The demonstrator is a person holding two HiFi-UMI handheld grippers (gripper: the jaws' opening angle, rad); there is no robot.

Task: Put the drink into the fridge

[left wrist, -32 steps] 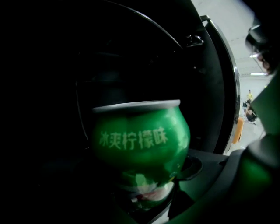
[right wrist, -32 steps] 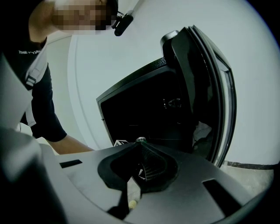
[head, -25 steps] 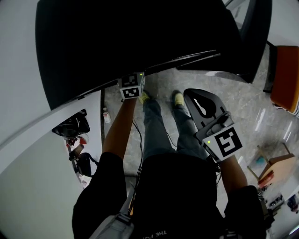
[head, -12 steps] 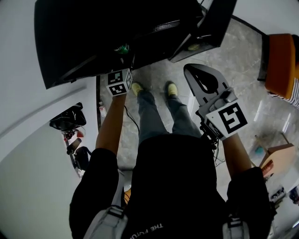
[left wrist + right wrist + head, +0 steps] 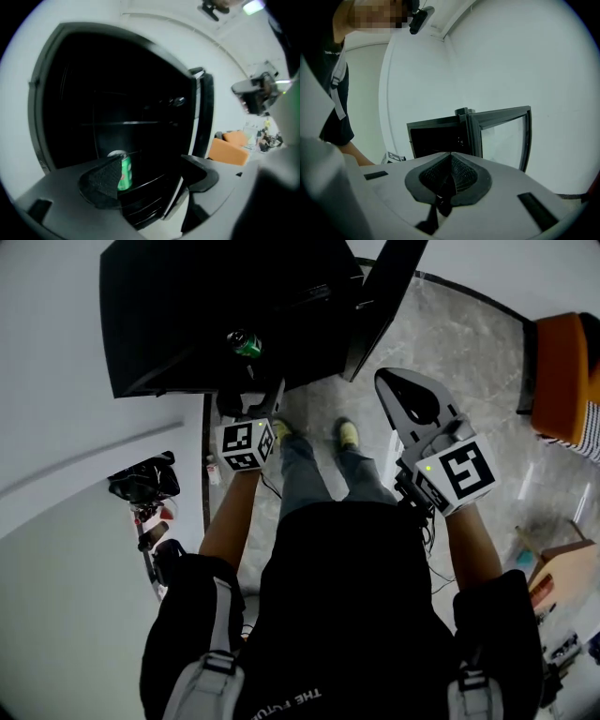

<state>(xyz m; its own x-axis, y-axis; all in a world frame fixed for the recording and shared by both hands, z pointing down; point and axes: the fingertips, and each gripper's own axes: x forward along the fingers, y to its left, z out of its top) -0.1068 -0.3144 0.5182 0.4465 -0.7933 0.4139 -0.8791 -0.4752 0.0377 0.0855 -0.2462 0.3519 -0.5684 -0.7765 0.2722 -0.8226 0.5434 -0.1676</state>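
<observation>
A green drink can [image 5: 246, 343] stands on a shelf inside the black fridge [image 5: 187, 306], whose glass door [image 5: 380, 296] hangs open to the right. My left gripper [image 5: 251, 397] is just in front of the fridge opening, open and holding nothing. In the left gripper view the can [image 5: 125, 172] is beyond the left pad, apart from the gripper [image 5: 150, 176]. My right gripper [image 5: 405, 397] hangs to the right of the door, shut with nothing in it. In the right gripper view its pads [image 5: 450, 176] meet, with the fridge [image 5: 436, 138] and door [image 5: 501, 133] further off.
An orange seat [image 5: 567, 381] stands at the right on the grey stone floor. Camera gear on a stand [image 5: 145, 488] sits by the white wall at the left. A cardboard box [image 5: 567, 577] lies at the lower right. The person's feet [image 5: 347, 434] are in front of the fridge.
The left gripper has drawn back from the fridge, and the can stays on the shelf. The right gripper has kept shut beside the door.
</observation>
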